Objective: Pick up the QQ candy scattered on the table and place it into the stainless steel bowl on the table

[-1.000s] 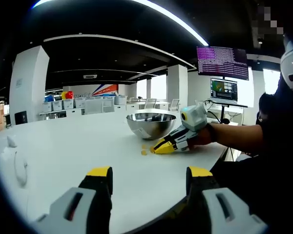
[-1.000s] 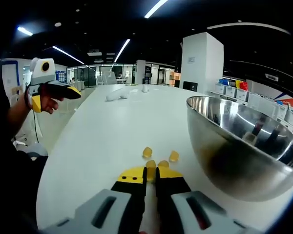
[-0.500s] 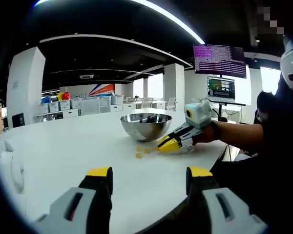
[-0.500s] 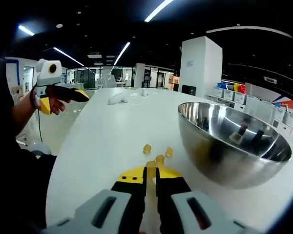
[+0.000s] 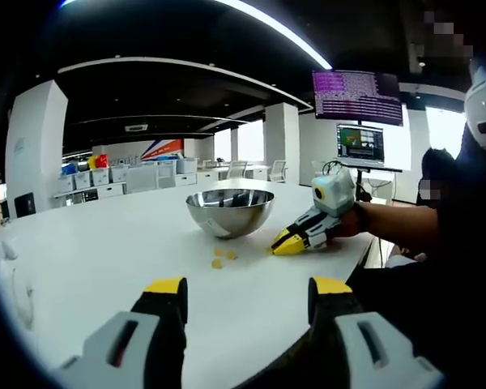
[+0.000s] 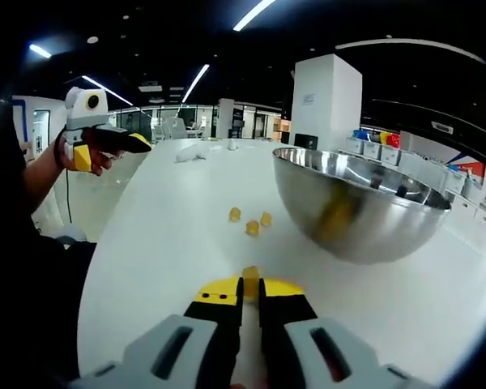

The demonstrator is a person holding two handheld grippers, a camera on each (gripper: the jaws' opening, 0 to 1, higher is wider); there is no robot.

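At lower centre of the right gripper view, my right gripper [image 6: 250, 285] pinches one QQ candy [image 6: 250, 278] between nearly closed tips, lifted off the table [image 6: 162, 243]. Three candies [image 6: 252, 228] lie mid-frame, just beside the stainless steel bowl [image 6: 360, 211] at right; its inside is hidden. Bare tabletop stretches around. My left gripper [image 5: 247, 288] gapes wide, holding nothing.
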